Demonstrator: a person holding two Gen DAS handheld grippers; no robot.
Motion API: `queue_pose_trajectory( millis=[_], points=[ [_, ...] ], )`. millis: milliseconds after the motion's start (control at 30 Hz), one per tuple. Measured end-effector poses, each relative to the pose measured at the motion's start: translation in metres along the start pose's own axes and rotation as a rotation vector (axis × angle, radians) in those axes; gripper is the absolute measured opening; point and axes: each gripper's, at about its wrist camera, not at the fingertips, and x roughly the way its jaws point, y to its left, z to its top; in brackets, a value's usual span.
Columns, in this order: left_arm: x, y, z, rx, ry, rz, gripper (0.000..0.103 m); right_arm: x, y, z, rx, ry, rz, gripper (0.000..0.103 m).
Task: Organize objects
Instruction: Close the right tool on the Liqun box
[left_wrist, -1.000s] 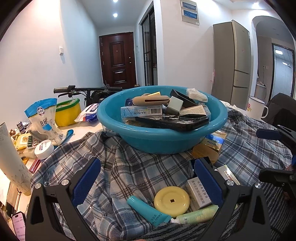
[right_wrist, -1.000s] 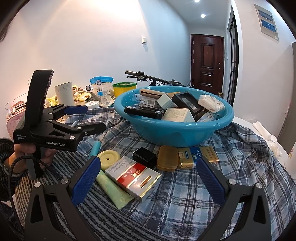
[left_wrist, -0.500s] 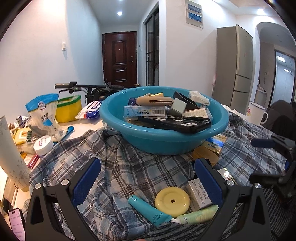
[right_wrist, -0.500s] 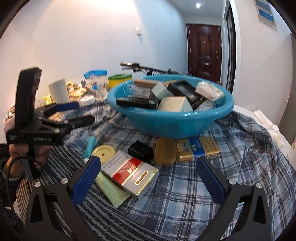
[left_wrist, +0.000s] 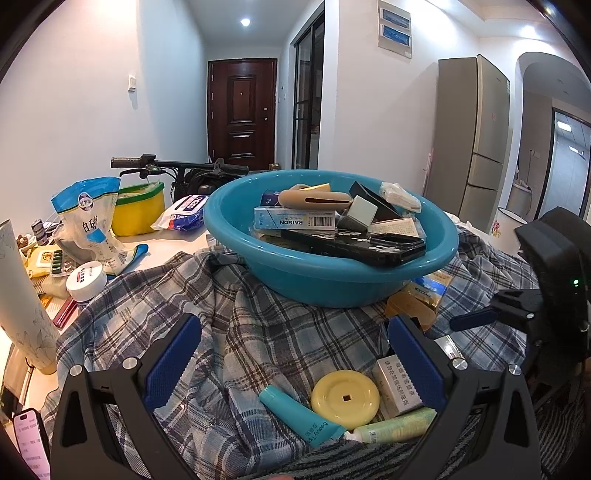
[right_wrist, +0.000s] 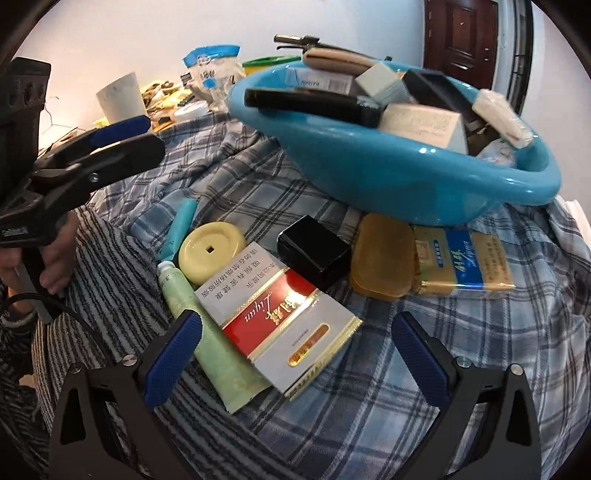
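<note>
A blue basin piled with boxes, a black tray and other items stands on a plaid cloth. In front of it lie a red-and-white carton, a yellow disc, a teal tube, a green tube, a black box, an amber case and a blue-and-gold carton. My right gripper points down over the red-and-white carton. Its jaws are closing with the carton between them, and the pads are clear of it. My left gripper hangs open over bare cloth, with the yellow disc by its right finger.
Left of the cloth the table holds a sugar bag, a yellow tub, a white jar, a tall white cup and a phone. A bicycle handlebar stands behind, and a fridge at the back right.
The right gripper has tipped downward and come in closer over the red-and-white carton, with its jaws slightly narrower. The left gripper has barely moved.
</note>
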Motion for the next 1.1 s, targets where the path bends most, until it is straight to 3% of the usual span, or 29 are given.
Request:
queue_pose_trajectory(
  millis=[100,200,300,533,833,933,1100],
  points=[
    [0.002,0.000,-0.001,0.001,0.009,-0.002,0.103,0.008,0.003,-0.003,-0.017,0.024,0.028,0.090],
    [0.004,0.001,0.000,-0.005,0.021,-0.004,0.103,0.005,0.002,-0.004,-0.014,0.004,0.038,0.076],
    [0.005,0.003,0.000,-0.012,0.026,-0.005,0.103,-0.001,0.002,-0.006,-0.020,-0.026,0.034,0.073],
    [0.007,0.008,0.001,-0.035,0.035,-0.009,0.103,-0.036,0.004,-0.012,-0.021,-0.196,-0.006,0.067],
    [0.007,0.012,0.002,-0.041,0.040,-0.052,0.103,-0.088,0.012,-0.035,0.005,-0.409,-0.206,0.066],
    [0.008,0.010,0.004,0.017,0.068,-0.127,0.103,-0.092,0.014,-0.037,0.011,-0.440,-0.305,0.066],
    [0.014,0.002,-0.001,0.107,0.152,-0.259,0.103,-0.087,0.013,-0.034,0.007,-0.426,-0.315,0.066]
  ],
)
